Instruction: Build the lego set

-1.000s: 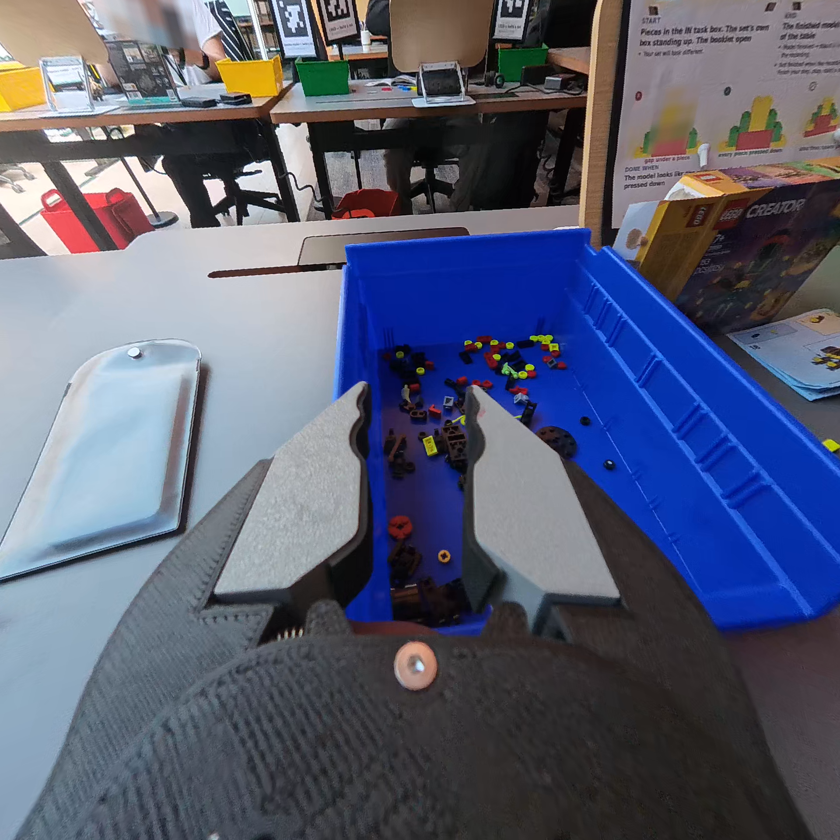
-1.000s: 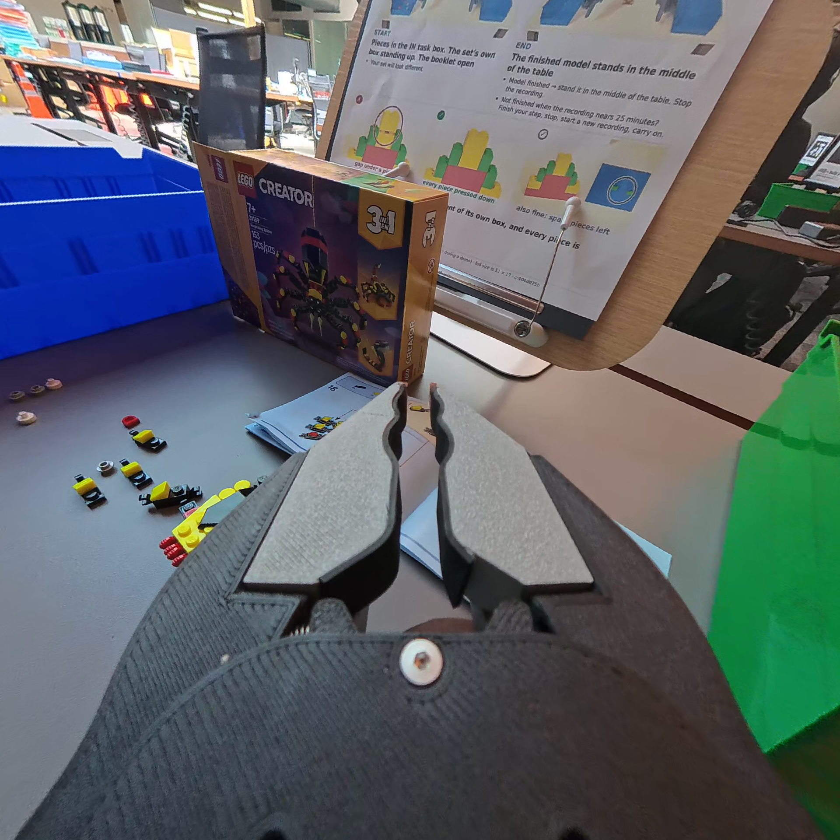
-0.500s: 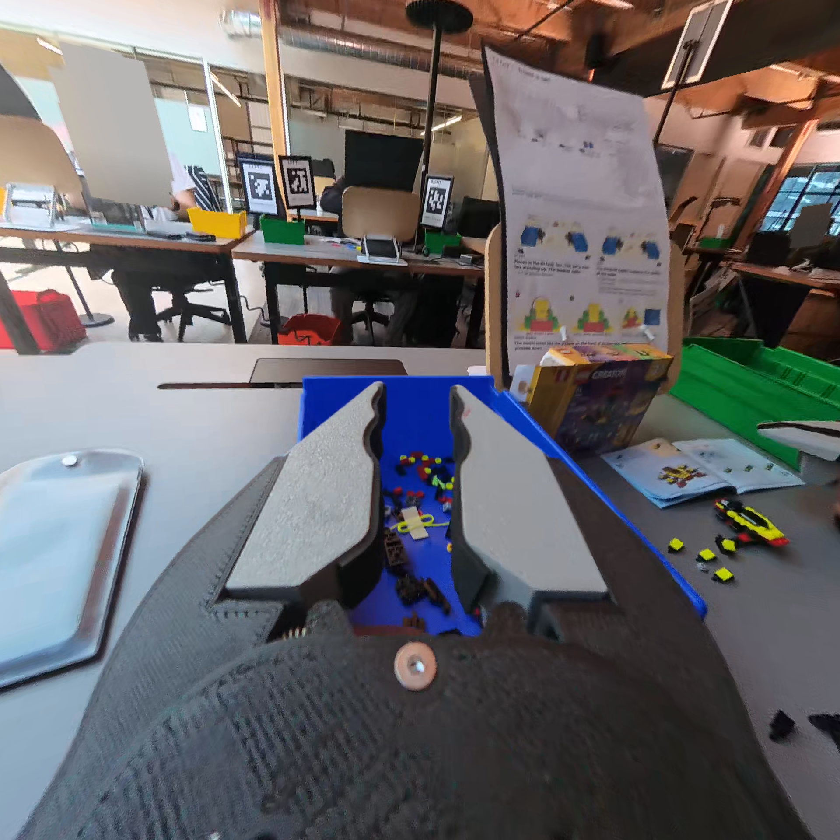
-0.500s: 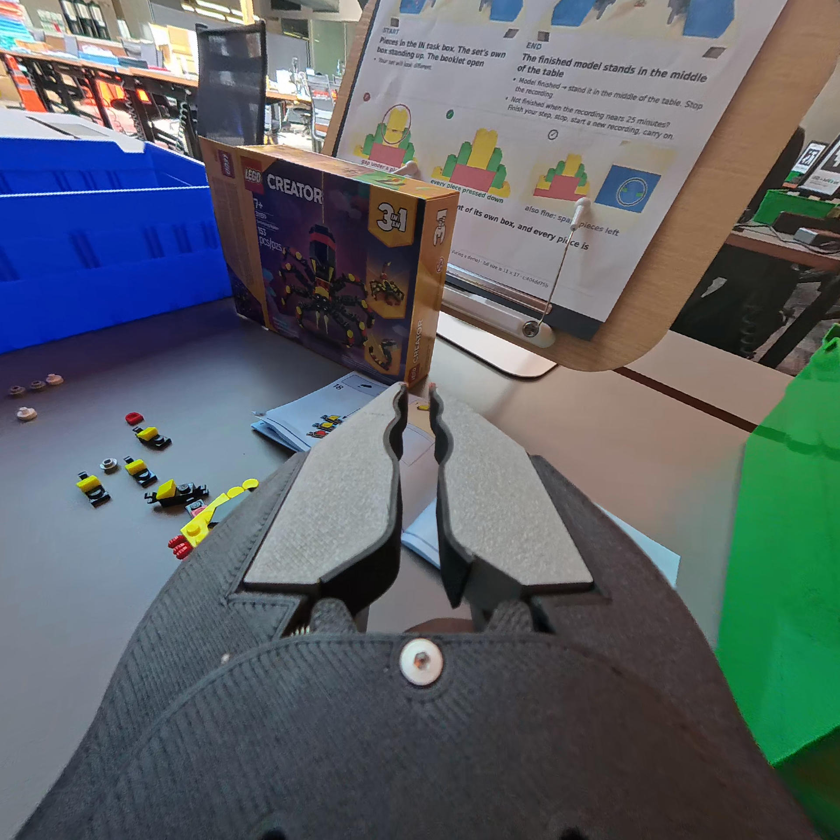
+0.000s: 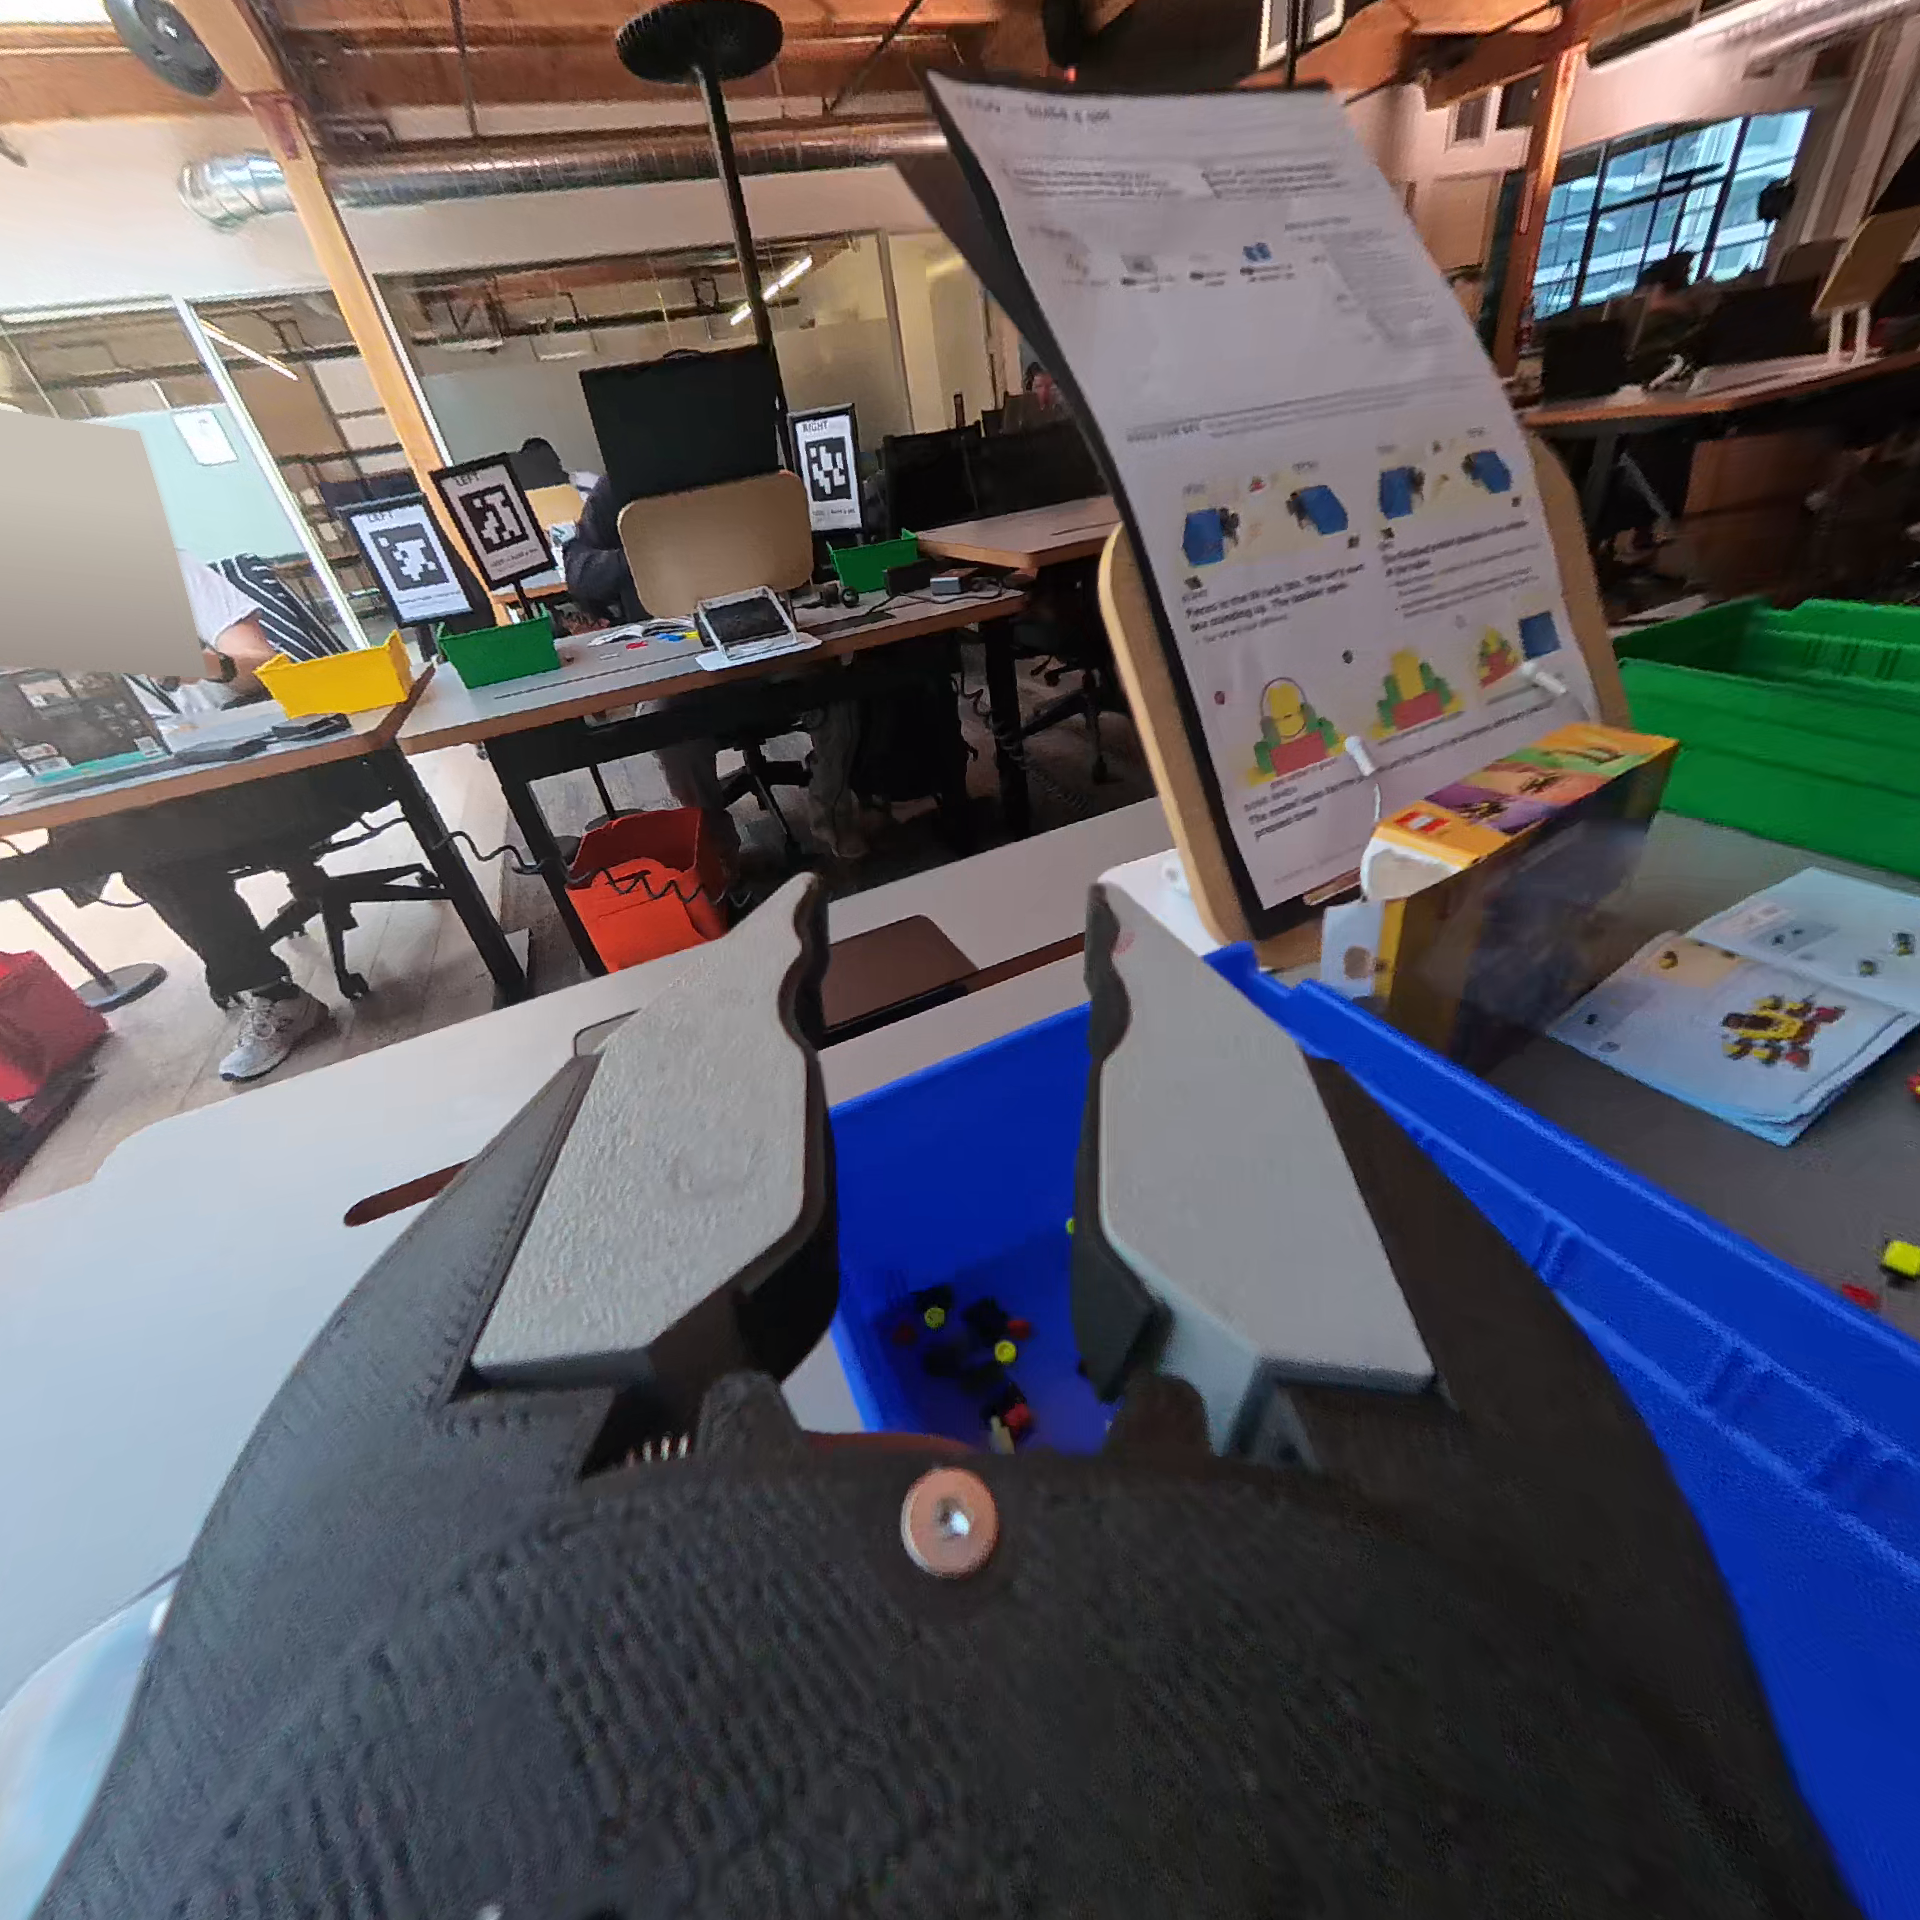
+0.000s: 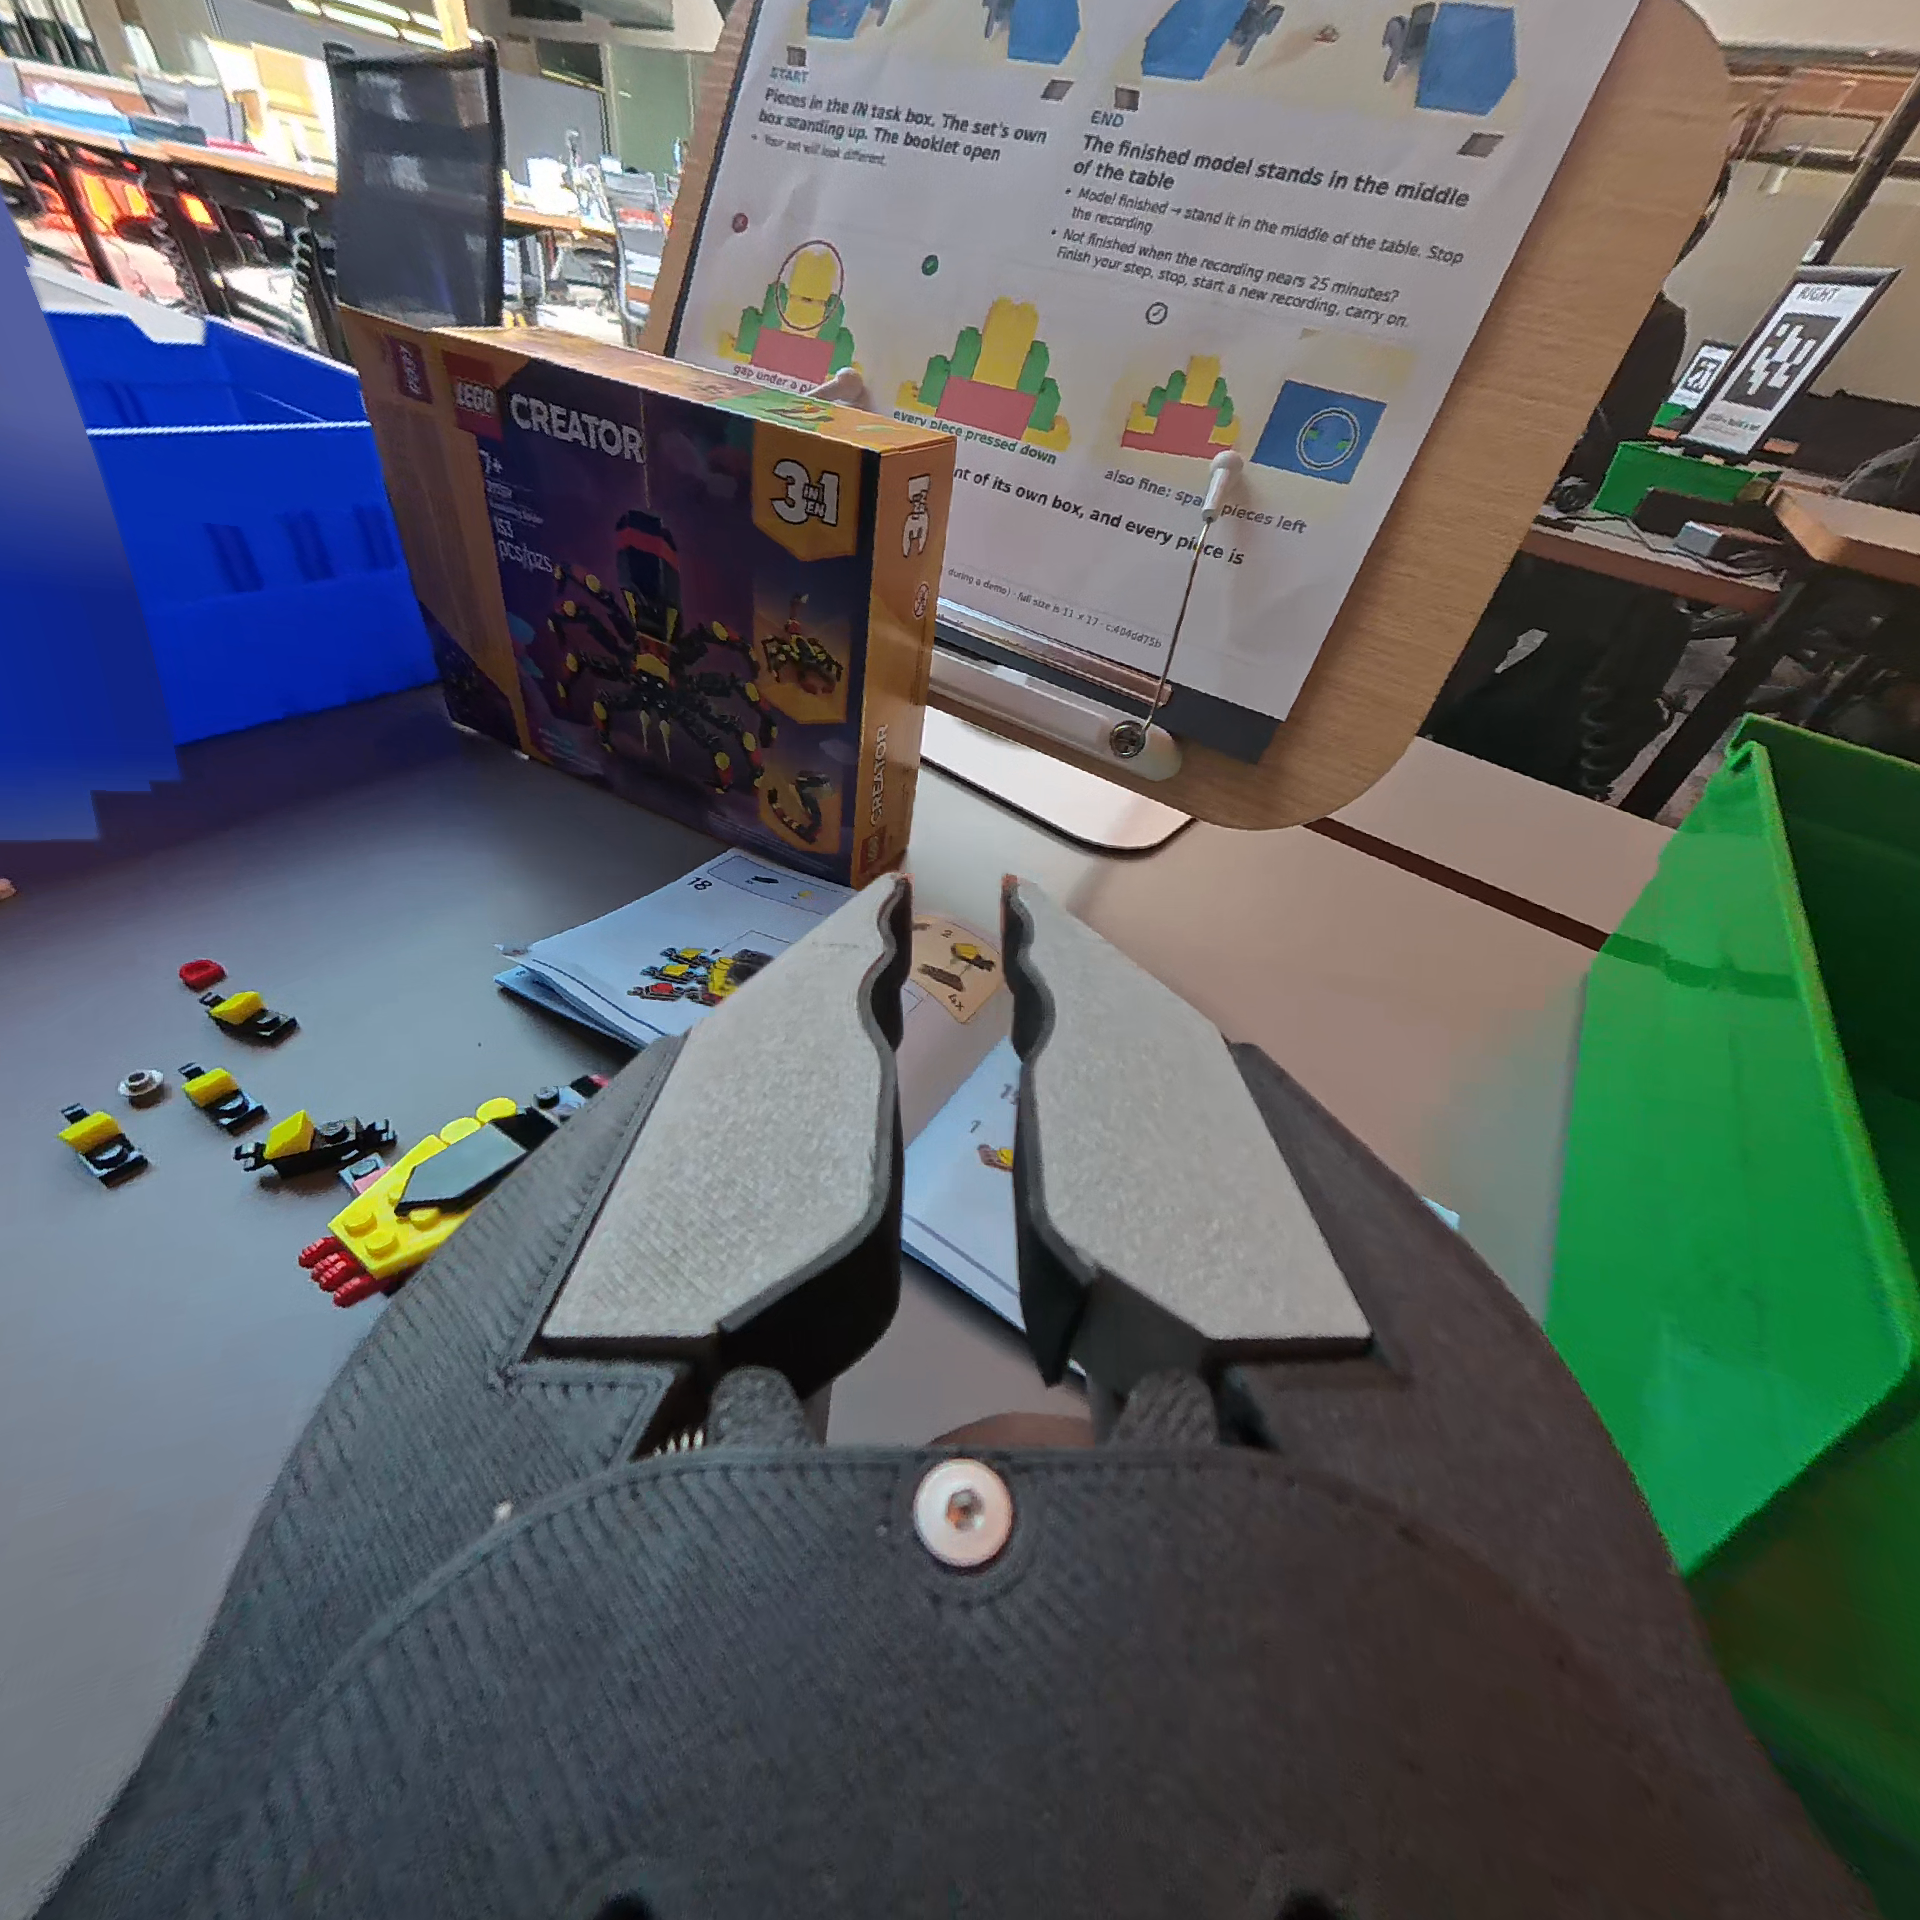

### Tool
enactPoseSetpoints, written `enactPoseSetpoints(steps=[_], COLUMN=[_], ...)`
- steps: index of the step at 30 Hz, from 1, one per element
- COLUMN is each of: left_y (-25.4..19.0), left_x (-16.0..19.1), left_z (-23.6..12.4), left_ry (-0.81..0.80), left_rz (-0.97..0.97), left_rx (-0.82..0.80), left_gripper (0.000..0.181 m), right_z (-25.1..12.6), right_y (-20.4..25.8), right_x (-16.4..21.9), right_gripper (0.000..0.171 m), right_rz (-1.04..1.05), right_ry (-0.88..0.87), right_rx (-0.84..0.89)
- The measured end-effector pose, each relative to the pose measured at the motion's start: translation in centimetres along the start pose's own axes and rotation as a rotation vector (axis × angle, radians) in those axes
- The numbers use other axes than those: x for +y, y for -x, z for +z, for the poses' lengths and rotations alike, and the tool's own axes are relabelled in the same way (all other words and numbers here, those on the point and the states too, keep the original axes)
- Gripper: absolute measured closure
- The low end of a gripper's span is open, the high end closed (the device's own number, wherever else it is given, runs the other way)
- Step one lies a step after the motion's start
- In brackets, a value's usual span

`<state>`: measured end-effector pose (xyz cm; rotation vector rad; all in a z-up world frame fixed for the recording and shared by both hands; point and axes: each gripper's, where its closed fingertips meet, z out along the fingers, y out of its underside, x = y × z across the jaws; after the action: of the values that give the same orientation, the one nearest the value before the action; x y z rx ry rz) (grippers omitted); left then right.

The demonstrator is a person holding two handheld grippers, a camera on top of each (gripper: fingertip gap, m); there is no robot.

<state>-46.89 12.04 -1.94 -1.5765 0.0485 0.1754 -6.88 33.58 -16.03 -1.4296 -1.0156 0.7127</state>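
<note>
My left gripper [image 5: 951, 925] is open and empty, raised above the near left end of the blue bin [image 5: 1558, 1226]. Loose small lego pieces [image 5: 971, 1340] lie on the bin floor below the fingers. My right gripper [image 6: 951, 899] is open a narrow gap and empty, above the open instruction booklet [image 6: 665, 956]. Left of it on the dark table lie a yellow and black partial model [image 6: 416, 1205] with red claws and several small yellow-black sub-assemblies [image 6: 244, 1013]. The booklet also shows in the left wrist view [image 5: 1745, 1008].
The lego set box [image 6: 675, 592] stands upright behind the booklet, in front of a wooden board with a printed sheet [image 6: 1143, 312]. A green bin [image 6: 1745, 1143] stands close on the right. The blue bin's wall [image 6: 239, 540] is at far left. People sit at desks beyond. About 50 cm separates my left fingertips from my right.
My left gripper has risen and tilted up from the bin's contents and its jaws have spread wider. My right gripper's jaws have parted slightly; it has barely moved.
</note>
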Motion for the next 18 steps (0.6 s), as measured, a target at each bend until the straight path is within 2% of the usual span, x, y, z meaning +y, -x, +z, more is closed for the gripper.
enactPoseSetpoints(steps=[5, 7, 9, 13, 18], left_y=[0.7, 1.7, 1.8, 2.9, 3.8], left_x=[3.0, 2.3, 1.0, 1.6, 3.0], left_z=[-0.2, -1.2, -2.7, -4.2, -4.8], left_ry=[0.044, -0.056, -0.174, -0.159, -0.150], left_rz=[0.016, 0.010, 0.010, -0.081, -0.077], left_rx=[-0.041, -0.126, -0.114, -0.111, -0.122], left_gripper=[0.135, 0.149, 0.159, 0.147, 0.144], right_z=[-0.8, -1.1, -1.4, -0.8, -0.5], right_y=[-1.5, -1.6, -1.3, -0.1, 1.1], right_x=[0.0, 0.0, -0.1, 0.0, -0.2], right_gripper=[0.158, 0.158, 0.158, 0.158, 0.159], right_rz=[0.045, 0.081, 0.104, 0.079, 0.046], right_ry=[-0.015, -0.019, -0.025, -0.003, 0.000], right_rx=[0.060, 0.066, 0.057, 0.018, -0.021])
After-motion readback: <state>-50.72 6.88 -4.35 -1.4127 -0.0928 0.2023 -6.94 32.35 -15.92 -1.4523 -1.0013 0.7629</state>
